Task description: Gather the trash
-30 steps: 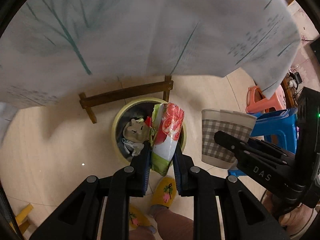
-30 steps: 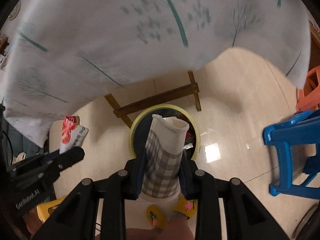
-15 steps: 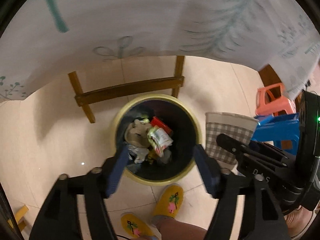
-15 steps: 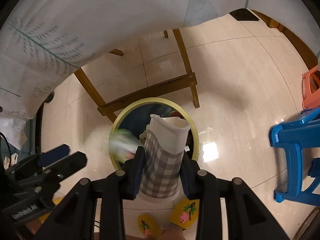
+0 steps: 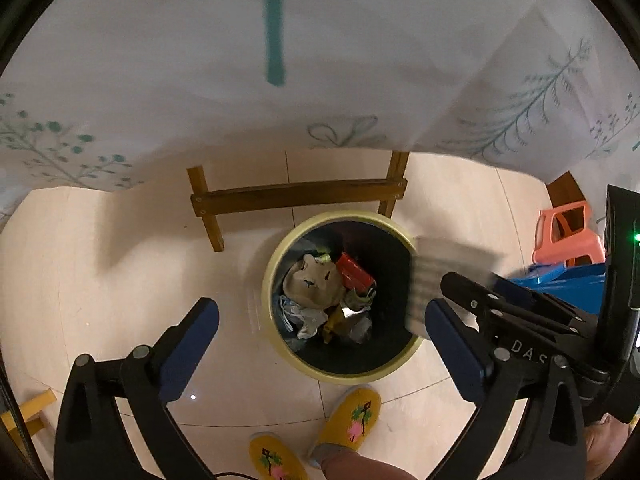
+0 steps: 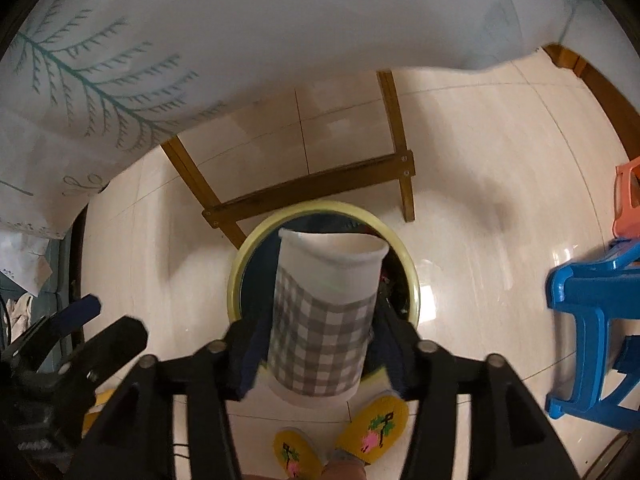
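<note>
A leaf-printed tablecloth (image 5: 360, 60) hangs over the tiled floor (image 5: 100, 280) and a wooden table frame (image 5: 298, 196). Below stands the yellow-rimmed bin (image 5: 276, 344), holding mixed trash (image 5: 326, 300). The left gripper (image 5: 320, 320) gapes wide and empty above it. The right gripper (image 6: 320, 344) clamps a checked paper cup (image 6: 324, 320) over the bin's mouth.

Pale glossy floor tiles (image 6: 480, 184) spread ahead of the tongs, catching a bright glare. A white tablecloth (image 5: 320, 60) with teal leaf prints hangs overhead, wooden table legs and crossbar (image 5: 298, 196) beneath. Right of the tongs stand a blue stool (image 6: 592, 320) and an orange stool (image 5: 568, 236).
</note>
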Demonstrator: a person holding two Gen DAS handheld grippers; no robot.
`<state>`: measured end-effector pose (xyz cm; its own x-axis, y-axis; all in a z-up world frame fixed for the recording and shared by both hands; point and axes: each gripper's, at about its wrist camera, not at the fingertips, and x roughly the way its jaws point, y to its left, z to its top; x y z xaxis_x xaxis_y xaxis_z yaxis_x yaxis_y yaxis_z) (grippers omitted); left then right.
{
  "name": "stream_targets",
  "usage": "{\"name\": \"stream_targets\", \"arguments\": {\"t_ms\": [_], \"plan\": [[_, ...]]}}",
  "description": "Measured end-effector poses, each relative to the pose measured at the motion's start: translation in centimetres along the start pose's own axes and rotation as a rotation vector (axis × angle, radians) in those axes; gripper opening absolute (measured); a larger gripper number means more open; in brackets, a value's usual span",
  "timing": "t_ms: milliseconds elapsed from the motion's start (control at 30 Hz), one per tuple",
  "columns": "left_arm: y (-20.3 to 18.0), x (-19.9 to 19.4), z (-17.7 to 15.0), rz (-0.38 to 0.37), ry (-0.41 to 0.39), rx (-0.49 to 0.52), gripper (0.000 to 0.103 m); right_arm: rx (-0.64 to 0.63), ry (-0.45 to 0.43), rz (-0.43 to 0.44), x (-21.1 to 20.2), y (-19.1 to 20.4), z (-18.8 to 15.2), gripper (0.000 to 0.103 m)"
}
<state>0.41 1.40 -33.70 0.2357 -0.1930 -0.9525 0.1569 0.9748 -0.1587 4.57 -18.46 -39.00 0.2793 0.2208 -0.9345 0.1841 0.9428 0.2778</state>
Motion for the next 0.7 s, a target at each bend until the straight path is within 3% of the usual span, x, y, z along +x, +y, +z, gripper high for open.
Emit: {"name": "stream_targets", "arguments": {"t_ms": [100, 367, 700], "plan": [[0.2, -0.8, -0.2, 0.009, -0.002, 0.004, 0.102, -0.009, -0.018, -0.012, -0.5, 0.4, 0.2, 0.069], [-0.6, -4.3, -0.3, 0.004, -0.034, 0.015, 0.102, -0.003, -0.064, -0.03, -3.6, 1.3, -0.3, 0.069], [-2.1, -11.8, 0.3, -0.005, -0.056, 0.051, 0.102, 0.018, -0.119, -0.025, -11.8, 2.8, -1.1, 0.069]]}}
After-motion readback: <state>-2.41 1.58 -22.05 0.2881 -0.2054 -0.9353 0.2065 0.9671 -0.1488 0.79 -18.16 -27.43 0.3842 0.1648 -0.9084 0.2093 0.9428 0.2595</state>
